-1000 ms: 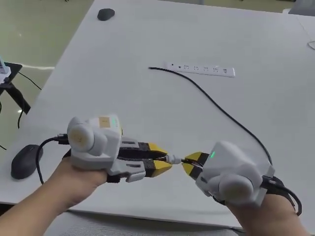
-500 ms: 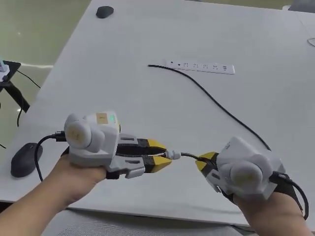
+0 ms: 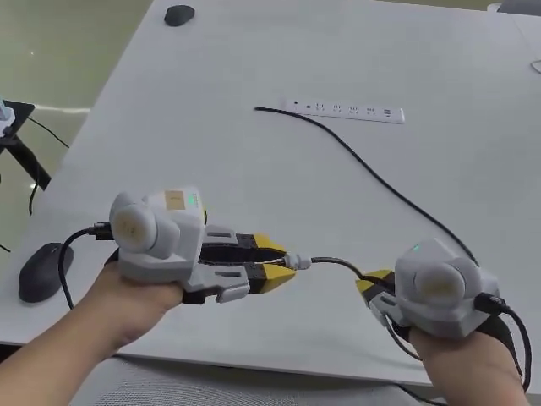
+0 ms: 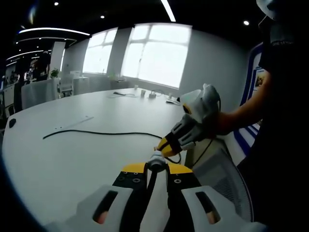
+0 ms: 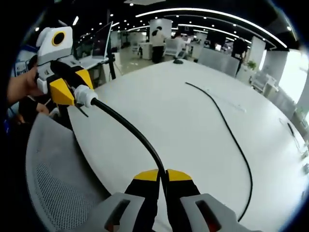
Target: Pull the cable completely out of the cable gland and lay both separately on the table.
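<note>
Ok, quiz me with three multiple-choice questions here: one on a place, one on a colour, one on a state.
1. Where is the power strip? A) on the table B) on a chair C) on the floor
2. What colour is the cable in the right gripper? A) red B) black C) white
3. The cable gland is: A) lying on the table B) free of the cable C) clamped in the left gripper, cable inside
Answers: 1 A, it lies flat on the tabletop; 2 B, it runs black from the jaws; 3 C, the left jaws pinch it, cable entering.
</note>
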